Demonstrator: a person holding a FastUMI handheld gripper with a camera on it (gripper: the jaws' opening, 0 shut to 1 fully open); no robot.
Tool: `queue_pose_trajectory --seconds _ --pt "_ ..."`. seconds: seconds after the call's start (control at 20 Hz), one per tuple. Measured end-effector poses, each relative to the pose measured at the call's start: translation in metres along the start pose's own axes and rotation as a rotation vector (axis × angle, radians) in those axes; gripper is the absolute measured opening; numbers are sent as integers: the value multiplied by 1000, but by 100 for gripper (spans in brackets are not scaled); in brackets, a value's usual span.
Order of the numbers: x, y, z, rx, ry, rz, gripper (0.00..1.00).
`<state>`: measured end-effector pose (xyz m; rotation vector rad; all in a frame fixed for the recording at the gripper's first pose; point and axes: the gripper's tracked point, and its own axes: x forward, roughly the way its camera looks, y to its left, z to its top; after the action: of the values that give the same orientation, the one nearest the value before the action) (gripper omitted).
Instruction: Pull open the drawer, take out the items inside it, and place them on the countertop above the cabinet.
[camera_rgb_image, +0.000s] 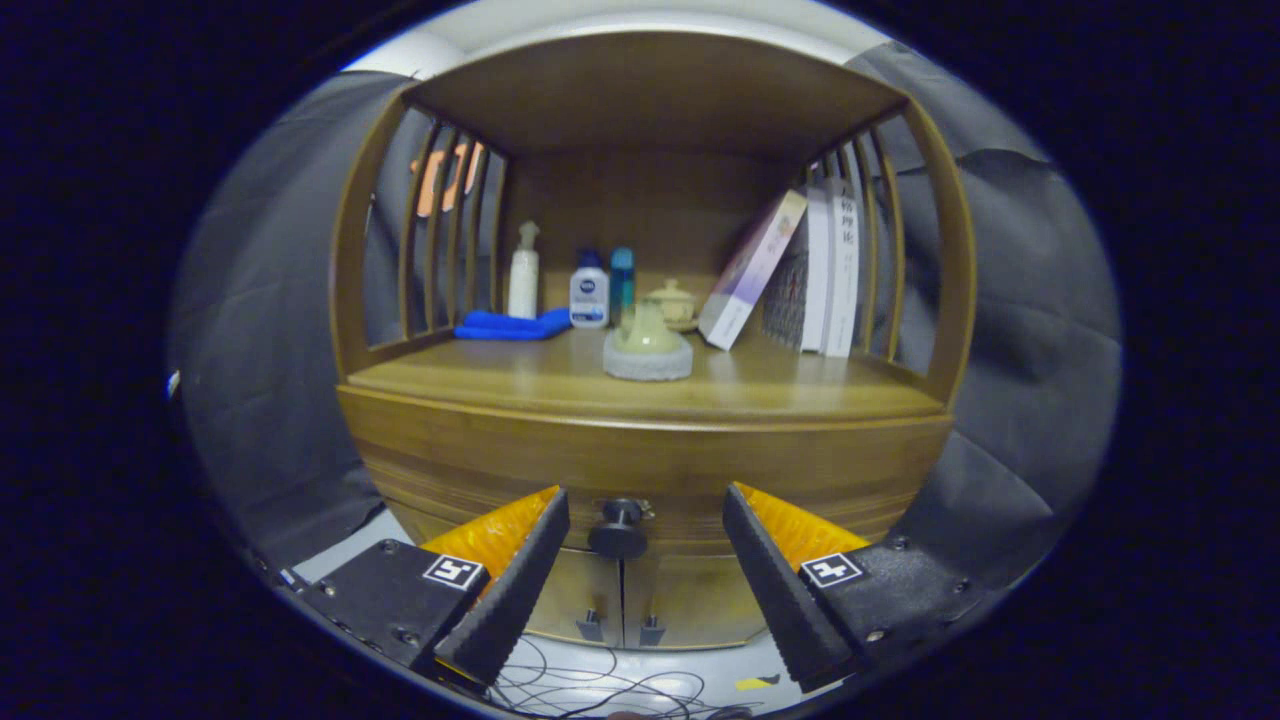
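A wooden cabinet stands ahead with its drawer front (645, 465) shut under the countertop (560, 378). A dark round knob (618, 530) sticks out of the drawer's middle. My gripper (646, 500) is open, its two black fingers with orange backs spread wide. The knob sits between the fingertips (548, 515), a bit beyond them, touching neither. What lies inside the drawer is hidden.
On the countertop stand a green lidded pot on a grey round pad (647, 345), a blue cloth (512, 325), a white spray bottle (523, 270), two small bottles (590, 290), a small teapot (673, 300) and leaning books (810, 270). Slatted sides and a shelf roof enclose it. Below, two cabinet doors (620, 600); cables on the floor.
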<state>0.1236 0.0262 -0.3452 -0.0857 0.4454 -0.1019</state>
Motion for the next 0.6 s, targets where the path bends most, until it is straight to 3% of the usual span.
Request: queue_pose_trajectory --seconds 0.25,0.6 --pt "-90 -21 43 55 -108 66 100" --pt "-186 -75 98 141 -185 61 98"
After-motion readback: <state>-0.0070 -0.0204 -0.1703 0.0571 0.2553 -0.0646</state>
